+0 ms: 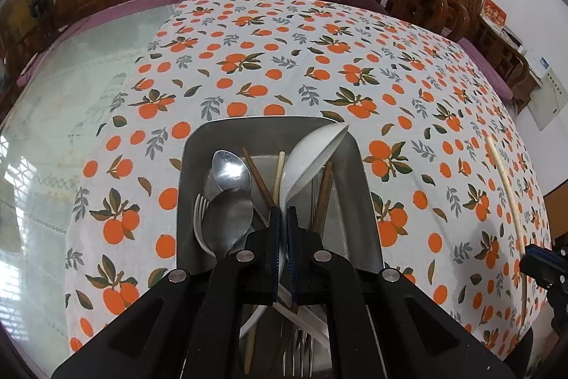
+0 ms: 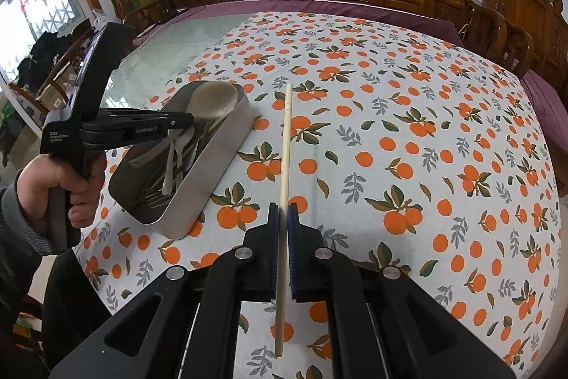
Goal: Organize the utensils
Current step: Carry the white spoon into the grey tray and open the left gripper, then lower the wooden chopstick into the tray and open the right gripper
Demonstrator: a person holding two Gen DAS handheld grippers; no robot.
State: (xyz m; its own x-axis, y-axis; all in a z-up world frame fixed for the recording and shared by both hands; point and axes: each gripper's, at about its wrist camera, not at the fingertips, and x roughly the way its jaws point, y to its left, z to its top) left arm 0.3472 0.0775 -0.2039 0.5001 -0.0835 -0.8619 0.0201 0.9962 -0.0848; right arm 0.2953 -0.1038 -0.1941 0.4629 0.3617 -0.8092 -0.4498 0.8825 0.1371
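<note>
Reading "Data Acquisition System" on left gripper (image 2: 190, 122).

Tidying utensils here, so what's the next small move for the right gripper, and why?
Probably carry the pale chopstick left over the metal tray: the right gripper is shut on it above the tablecloth, and the other utensils already lie there.

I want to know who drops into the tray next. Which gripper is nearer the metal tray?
Left. The left gripper hangs over the metal tray, shut on a white spoon; the right gripper is beside it, holding a chopstick.
</note>
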